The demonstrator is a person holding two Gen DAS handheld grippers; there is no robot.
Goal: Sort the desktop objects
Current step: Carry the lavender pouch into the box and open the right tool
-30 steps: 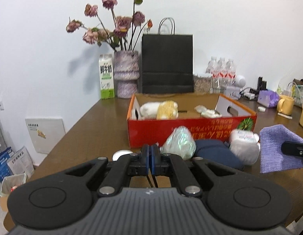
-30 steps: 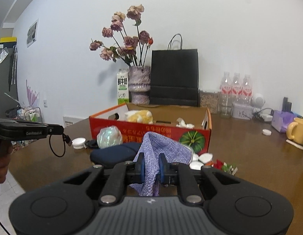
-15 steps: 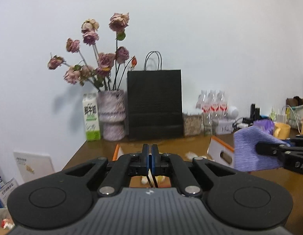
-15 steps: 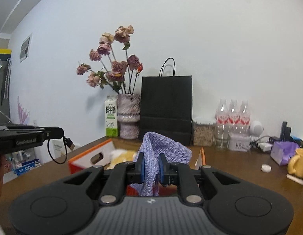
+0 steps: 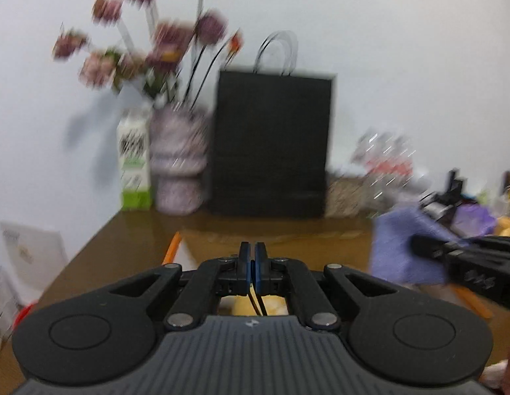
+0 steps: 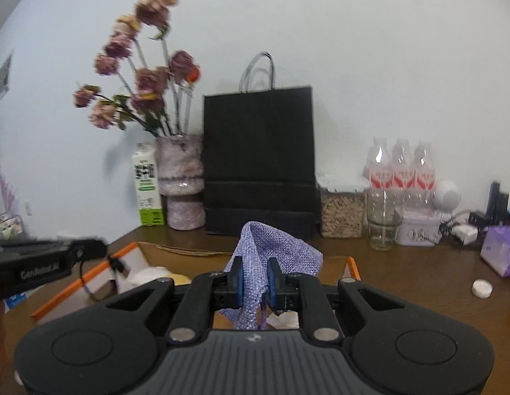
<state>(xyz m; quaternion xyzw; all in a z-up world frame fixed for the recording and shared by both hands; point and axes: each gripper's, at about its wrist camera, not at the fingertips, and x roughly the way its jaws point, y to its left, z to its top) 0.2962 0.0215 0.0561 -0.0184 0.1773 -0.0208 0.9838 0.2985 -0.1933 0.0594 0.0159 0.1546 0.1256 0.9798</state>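
The right tool [image 6: 255, 279] is pinching a purple knitted cloth [image 6: 274, 247] between its blue pads. The cloth hangs up in the air, bunched where the pads squeeze it, with one loose flap standing up and the rest drooping down. It is held right over the open cardboard box [image 6: 90, 276] with the orange edge. That is likely because the box is where the sorted things go, so the cloth looks ready to be let go into it. Some soft white and yellow things [image 6: 156, 275] lie inside the box.

The left tool [image 5: 253, 268] has its pads pressed together with nothing between them. A thin dark cord hangs just under it. It floats over the near side of the same box, out of the way, so the right tool has room. The left view is blurry, so small things there are hard to tell.

At the back of the brown bench [image 6: 419, 273] stand a black paper bag [image 6: 258, 161], a vase of dried roses [image 6: 181, 181], a milk carton [image 6: 148, 186], a jar of grain [image 6: 342, 207] and three water bottles [image 6: 400, 171]. A little white cap [image 6: 481, 288] lies on the bench to the right, well apart from the box
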